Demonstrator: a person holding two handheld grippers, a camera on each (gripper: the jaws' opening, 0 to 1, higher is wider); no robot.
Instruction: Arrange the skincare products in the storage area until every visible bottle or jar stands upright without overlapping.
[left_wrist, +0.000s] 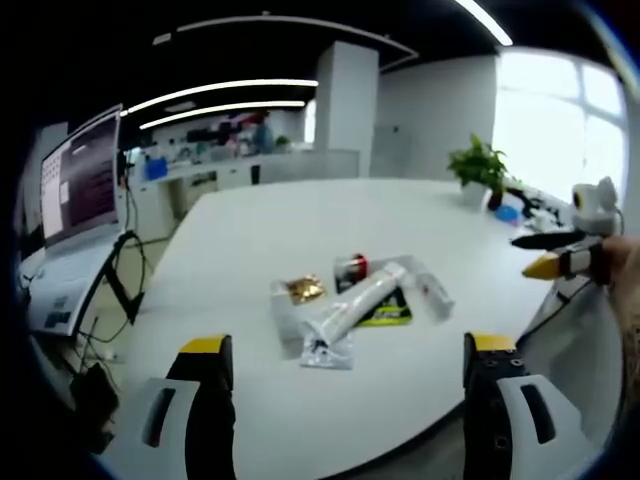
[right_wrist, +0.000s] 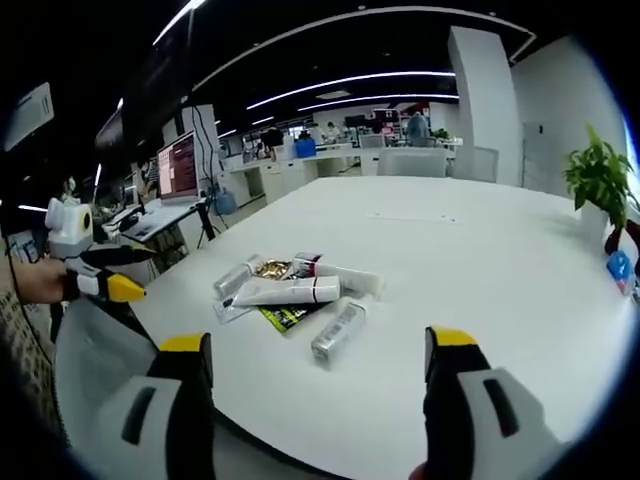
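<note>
On the white table (left_wrist: 300, 230) skincare tubes (left_wrist: 352, 305) lie piled, both the left claw (left_wrist: 345, 360) and right claw (right_wrist: 315, 355) released

tubes (left_wrist: 352, 310) heaped mid-table (left_wrist: 300, 220), overlapping

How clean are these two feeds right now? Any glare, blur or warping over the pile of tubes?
Left gripper view: the window is blown out at the right, the picture is soft, and the white tube shows no readable print. Right gripper view: a little sharper on the tube, ceiling light strips bend with the fisheye, and the table looks evenly lit with faint shadows.
</note>
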